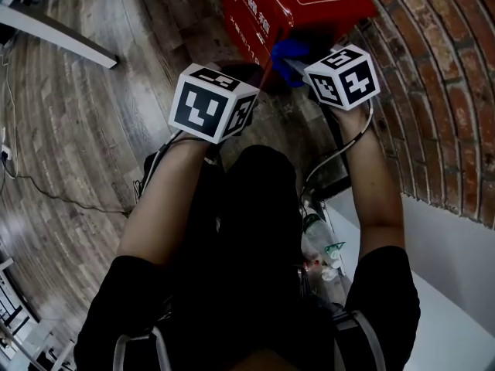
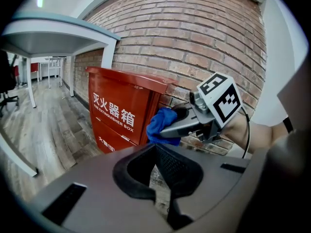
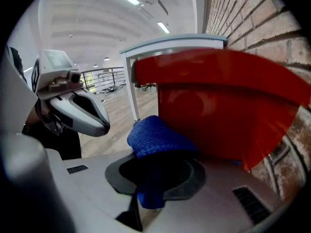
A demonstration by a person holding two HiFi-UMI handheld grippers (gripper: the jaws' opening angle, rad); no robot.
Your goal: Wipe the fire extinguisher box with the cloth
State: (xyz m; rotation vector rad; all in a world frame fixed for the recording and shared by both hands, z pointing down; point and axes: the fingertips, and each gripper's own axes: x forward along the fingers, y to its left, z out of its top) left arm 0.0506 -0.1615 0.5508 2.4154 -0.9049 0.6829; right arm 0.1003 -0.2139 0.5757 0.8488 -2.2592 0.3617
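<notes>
Wooden floor point(image 1: 85, 130) is spreading across the left of the head view, and a white table point(image 2: 53, 33) is standing over it beside the wall. The person is holding the left gripper point(image 2: 156, 148) low and just short of the fire extinguisher box point(image 2: 121, 110). Its jaws are lying closed together with nothing between them, and it is touching neither the box nor the cloth. Its marker cube point(image 1: 213, 103) is facing up toward the head camera.

The red box is standing upright on the floor with its back toward the brick wall point(image 2: 194, 38), and its white lettering is facing out into the room. Its lid is overhanging the front and the sides.

The blue cloth point(image 2: 160, 123) is sitting at the box's right side, just under the lid's lip, in the corner between the box and the bricks. It seems to be touching the red panel there. The right gripper point(image 3: 158, 152) is clenching this cloth: the fabric is bunching up above the jaws and a strip of it is hanging down between them. In the head view the person's right forearm point(image 1: 375, 184) is reaching along the brick wall, with the right gripper's cube just beside the cloth.
</notes>
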